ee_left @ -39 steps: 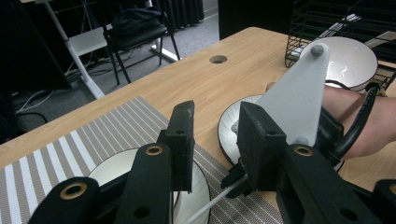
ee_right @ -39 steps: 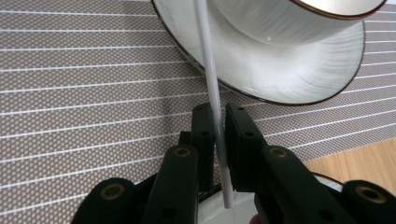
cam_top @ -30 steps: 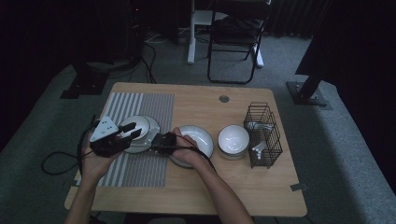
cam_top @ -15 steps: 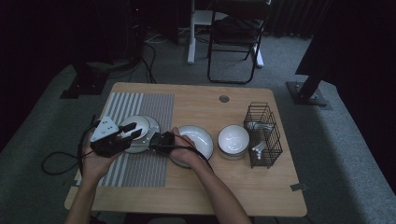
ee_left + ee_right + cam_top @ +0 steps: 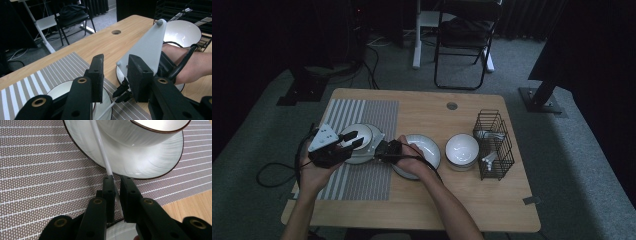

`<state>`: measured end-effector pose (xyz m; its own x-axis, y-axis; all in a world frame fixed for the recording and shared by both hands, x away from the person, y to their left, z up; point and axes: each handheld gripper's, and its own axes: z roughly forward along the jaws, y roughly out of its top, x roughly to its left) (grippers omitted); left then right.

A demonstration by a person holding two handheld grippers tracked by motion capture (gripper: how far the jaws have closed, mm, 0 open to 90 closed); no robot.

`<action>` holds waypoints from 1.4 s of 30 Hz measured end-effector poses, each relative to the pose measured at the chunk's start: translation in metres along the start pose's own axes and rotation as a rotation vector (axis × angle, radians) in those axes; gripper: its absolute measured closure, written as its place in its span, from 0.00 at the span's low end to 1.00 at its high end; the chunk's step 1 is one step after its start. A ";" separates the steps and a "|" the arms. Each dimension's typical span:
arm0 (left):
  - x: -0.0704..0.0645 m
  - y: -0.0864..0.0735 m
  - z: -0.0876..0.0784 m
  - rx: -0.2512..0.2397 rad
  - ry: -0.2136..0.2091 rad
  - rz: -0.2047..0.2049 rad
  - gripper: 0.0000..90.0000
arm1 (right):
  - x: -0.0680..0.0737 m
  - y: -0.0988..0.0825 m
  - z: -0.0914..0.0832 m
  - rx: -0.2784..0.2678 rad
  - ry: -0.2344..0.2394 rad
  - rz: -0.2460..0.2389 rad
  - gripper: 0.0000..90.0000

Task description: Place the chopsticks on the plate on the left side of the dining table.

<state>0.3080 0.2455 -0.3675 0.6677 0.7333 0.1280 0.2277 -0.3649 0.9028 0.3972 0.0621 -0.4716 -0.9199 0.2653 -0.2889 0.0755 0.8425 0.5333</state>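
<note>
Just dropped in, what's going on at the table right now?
A person is laying out dishes. The right gripper, whose jaws have just been closing, pinches a thin white stick, perhaps a chopstick, that leans on the plate under a bowl on the striped placemat. The left gripper hovers half open over that bowl.

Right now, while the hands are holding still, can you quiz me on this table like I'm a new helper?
1. True or false: the bowl on the striped mat sits on a plate.
2. What lies between the jaws of the right gripper? A) a cup B) a thin white stick C) a cloth
3. Which black thing stands at the right end of the table, beside the lone white bowl?

Key: 1 true. 2 B; those jaws have just been closing on it. 3 the wire rack.
</note>
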 end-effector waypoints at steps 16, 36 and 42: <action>0.001 -0.002 0.000 0.004 0.002 -0.005 0.74 | 0.002 -0.001 0.002 0.000 0.015 0.006 0.90; 0.001 -0.003 0.003 0.010 -0.003 -0.008 0.74 | 0.006 -0.003 -0.001 -0.026 0.013 0.013 0.80; 0.002 -0.004 0.002 0.009 -0.002 -0.009 0.74 | 0.006 -0.002 0.002 -0.013 0.007 0.020 0.89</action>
<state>0.3099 0.2470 -0.3722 0.6667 0.7358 0.1187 0.2407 -0.3633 0.9001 0.3927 0.0626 -0.4760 -0.9209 0.2787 -0.2726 0.0888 0.8309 0.5493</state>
